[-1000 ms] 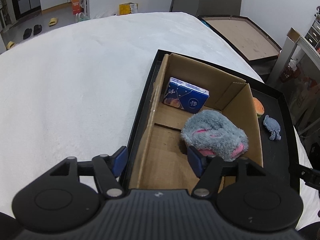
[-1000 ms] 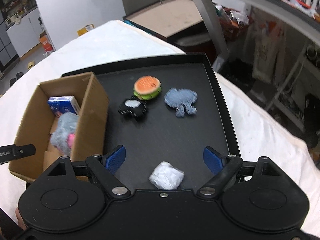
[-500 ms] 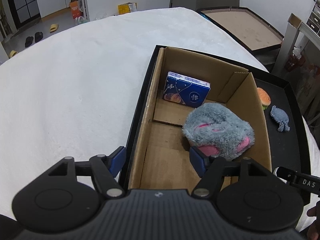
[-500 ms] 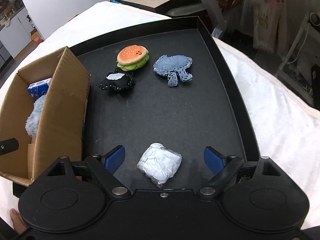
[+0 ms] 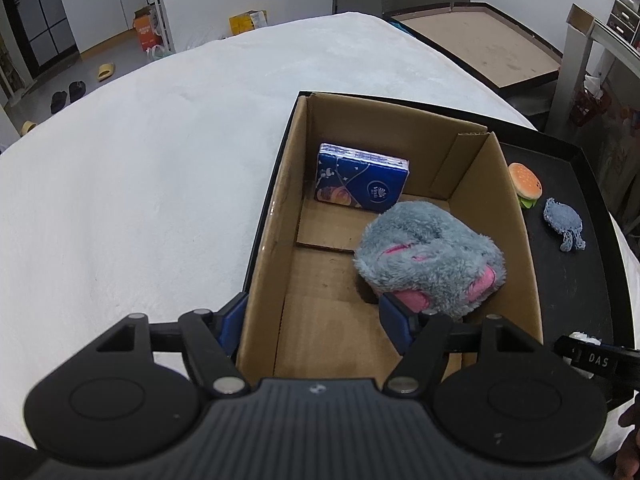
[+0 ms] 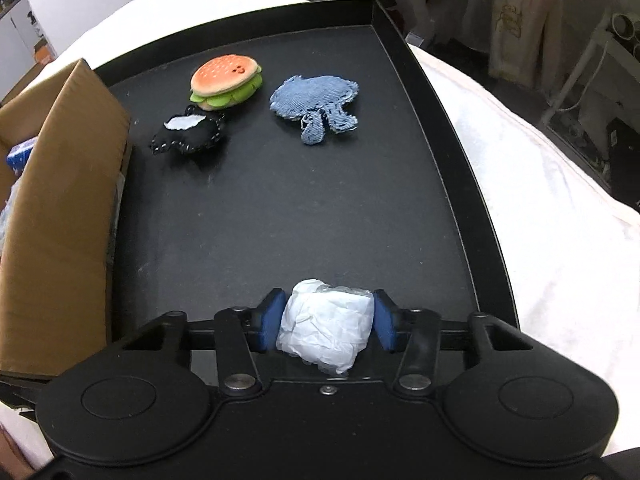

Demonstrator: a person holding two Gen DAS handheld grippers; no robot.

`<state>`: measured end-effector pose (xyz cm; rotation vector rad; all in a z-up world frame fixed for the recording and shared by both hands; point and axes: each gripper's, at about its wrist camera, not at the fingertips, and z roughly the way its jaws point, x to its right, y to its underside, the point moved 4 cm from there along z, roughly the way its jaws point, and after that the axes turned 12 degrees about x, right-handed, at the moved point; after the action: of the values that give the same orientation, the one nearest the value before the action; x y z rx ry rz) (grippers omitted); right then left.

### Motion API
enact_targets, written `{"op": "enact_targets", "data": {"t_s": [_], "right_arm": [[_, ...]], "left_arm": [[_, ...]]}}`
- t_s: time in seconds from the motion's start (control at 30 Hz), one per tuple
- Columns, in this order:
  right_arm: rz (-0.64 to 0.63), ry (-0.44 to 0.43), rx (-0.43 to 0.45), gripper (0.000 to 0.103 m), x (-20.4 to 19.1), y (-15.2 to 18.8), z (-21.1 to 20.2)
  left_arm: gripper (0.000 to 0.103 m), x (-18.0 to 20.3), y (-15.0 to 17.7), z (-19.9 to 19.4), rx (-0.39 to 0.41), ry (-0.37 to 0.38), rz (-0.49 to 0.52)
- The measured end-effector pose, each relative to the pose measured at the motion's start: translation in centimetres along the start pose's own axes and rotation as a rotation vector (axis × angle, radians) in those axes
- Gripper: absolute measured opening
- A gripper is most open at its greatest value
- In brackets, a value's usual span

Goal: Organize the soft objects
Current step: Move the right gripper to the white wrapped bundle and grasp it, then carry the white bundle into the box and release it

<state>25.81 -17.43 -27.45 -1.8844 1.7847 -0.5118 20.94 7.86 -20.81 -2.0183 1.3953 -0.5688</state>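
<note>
A crumpled white tissue wad in clear plastic wrap (image 6: 326, 330) lies at the near edge of the black rimmed tray (image 6: 448, 128), between the two blue pads of the right gripper (image 6: 325, 325); the jaws are closing on it, and both pads sit right against its sides, so the wad looks pinched between them. Farther up the same tray lie three small stuffed toys: a plush hamburger with an orange bun and green lettuce (image 6: 226, 80), a flat black felt toy with white stitching and a white patch (image 6: 188, 134) just in front of the hamburger and touching it, and a blue denim mushroom-shaped toy (image 6: 316, 104) to their right, apart from both. At the left side of the tray stands an open brown cardboard box (image 5: 516, 216). Inside it a fluffy grey and pink plush slipper (image 5: 430, 258) rests against the right wall, and a dark blue tissue pack with printed pictures (image 5: 362, 184) leans in the far left corner. The left gripper (image 5: 316, 322) hovers over the near end of the box with its jaws apart and nothing between them; one pad is outside the box's left wall, the other just before the slipper. The tray rests on a white fleecy cover (image 5: 140, 168).
</note>
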Motion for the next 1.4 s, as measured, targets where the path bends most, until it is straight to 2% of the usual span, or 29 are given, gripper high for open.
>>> {"op": "enact_targets", "data": {"t_s": [0.2, 0.57, 0.97, 1.4], "right_arm": [[0.002, -0.044, 0.025, 0.045, -0.2, -0.1, -0.9], [-0.006, -0.041, 0.072, 0.045, -0.5, -1.2, -3.6], [-0.056, -0.055, 0.169, 0.045, -3.2, -4.0, -7.3], [-0.102, -0.069, 0.237, 0.045, -6.3, -5.8, -9.9]], "left_arm": [[0.069, 0.1, -0.1, -0.3, 0.009, -0.002, 0.006], [0.069, -0.6, -0.4, -1.2, 0.031, 0.029, -0.024], [0.069, -2.4, -0.6, -1.4, 0.029, 0.049, -0.092], [0.069, -3.6, -0.6, -1.6, 0.027, 0.089, -0.15]]}}
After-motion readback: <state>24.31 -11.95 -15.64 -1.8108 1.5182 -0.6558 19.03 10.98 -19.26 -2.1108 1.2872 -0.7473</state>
